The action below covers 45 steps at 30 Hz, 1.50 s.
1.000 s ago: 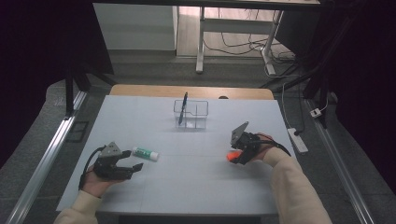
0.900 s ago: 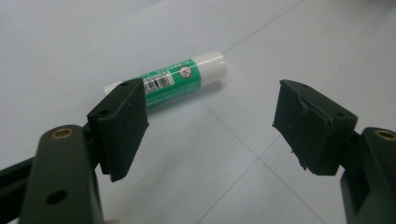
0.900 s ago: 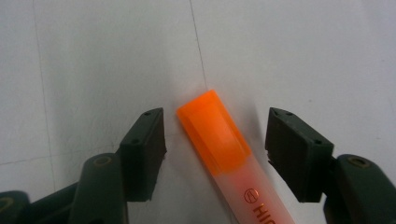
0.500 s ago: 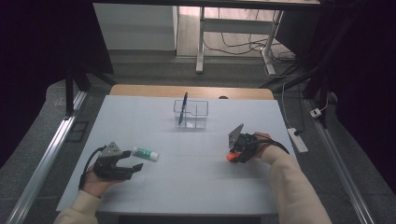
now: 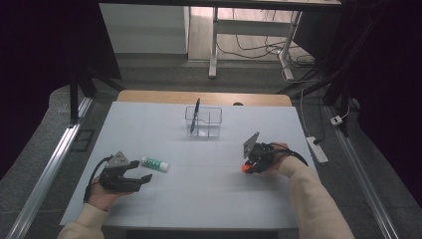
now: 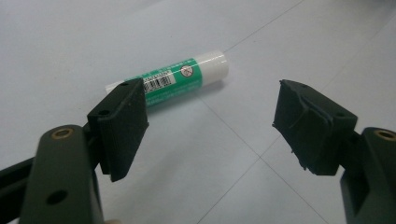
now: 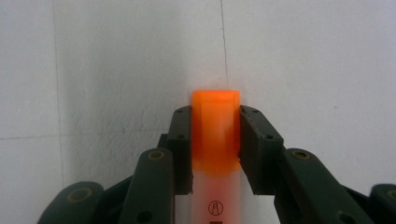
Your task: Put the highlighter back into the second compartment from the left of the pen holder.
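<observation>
An orange-capped highlighter (image 7: 215, 126) lies on the pale table between the pads of my right gripper (image 7: 215, 142). The jaws have just been closing and now press on both sides of its cap. From above, this gripper (image 5: 247, 166) sits right of centre with the orange tip (image 5: 243, 170) showing at its nose. My left gripper (image 5: 141, 170) rests at the front left, open, nothing between its pads (image 6: 122, 126). A green and white glue stick (image 6: 187, 77) lies just beyond its left jaw, apart from it. In the high view the glue stick (image 5: 155, 163) is next to that gripper.
A clear divided box (image 5: 211, 122) stands at the middle back of the table (image 5: 209, 204), with a blue pen (image 5: 194, 115) upright in its left compartment. A power strip (image 5: 317, 149) lies on the floor off the right edge.
The right gripper's jaws have drawn in onto the orange highlighter. Both hands have stayed in place, and the glue stick has not moved.
</observation>
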Available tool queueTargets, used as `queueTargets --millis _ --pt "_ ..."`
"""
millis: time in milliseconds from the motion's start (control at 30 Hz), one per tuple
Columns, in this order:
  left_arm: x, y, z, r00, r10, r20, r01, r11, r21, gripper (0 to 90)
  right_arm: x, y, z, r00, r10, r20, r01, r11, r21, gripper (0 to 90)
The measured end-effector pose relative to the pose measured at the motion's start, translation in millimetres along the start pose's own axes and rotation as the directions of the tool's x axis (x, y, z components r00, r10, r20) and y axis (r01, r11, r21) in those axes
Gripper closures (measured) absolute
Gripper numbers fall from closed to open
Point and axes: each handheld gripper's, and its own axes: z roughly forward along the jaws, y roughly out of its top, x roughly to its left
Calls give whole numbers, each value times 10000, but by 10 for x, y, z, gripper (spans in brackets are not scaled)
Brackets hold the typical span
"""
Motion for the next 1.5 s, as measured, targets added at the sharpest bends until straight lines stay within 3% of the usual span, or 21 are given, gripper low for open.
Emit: queueTargets --millis 167,300,567,800,933,1100,1267,1500 --pt "-2 0 -2 10000 4 -16 -4 10000 -9 257 -5 -23 -28 9993 342 144 -339 9992 -191 672" --pt "2 -1 -4 10000 -9 -25 9 10000 -23 257 -27 -63 -100 9975 670 242 -650 9950 -763 672" --pt "1 -2 -1 10000 -4 -28 4 10000 -12 257 -54 -151 -257 9875 1498 490 -1375 9708 -1968 672" --pt "1 -2 0 10000 10 -2 -10 10000 -6 257 -43 -160 -357 9824 1784 550 -1578 9508 -2665 672" --pt "4 -4 -4 10000 -14 -7 14 10000 -29 257 -44 -176 -430 9784 1980 591 -1694 9325 -3191 672" --pt "4 -3 -6 10000 -28 -3 28 10000 -55 257 -34 -201 -509 9690 2384 654 -1933 8957 -4005 672" --pt "8 -3 -8 10000 -57 7 58 10000 -62 257 -6 -218 -555 9649 2540 671 -1950 8635 -4651 672" --pt "12 -4 -10 10000 -72 18 72 10000 -58 257 10 -233 -629 9594 2727 714 -1975 8312 -5198 671"
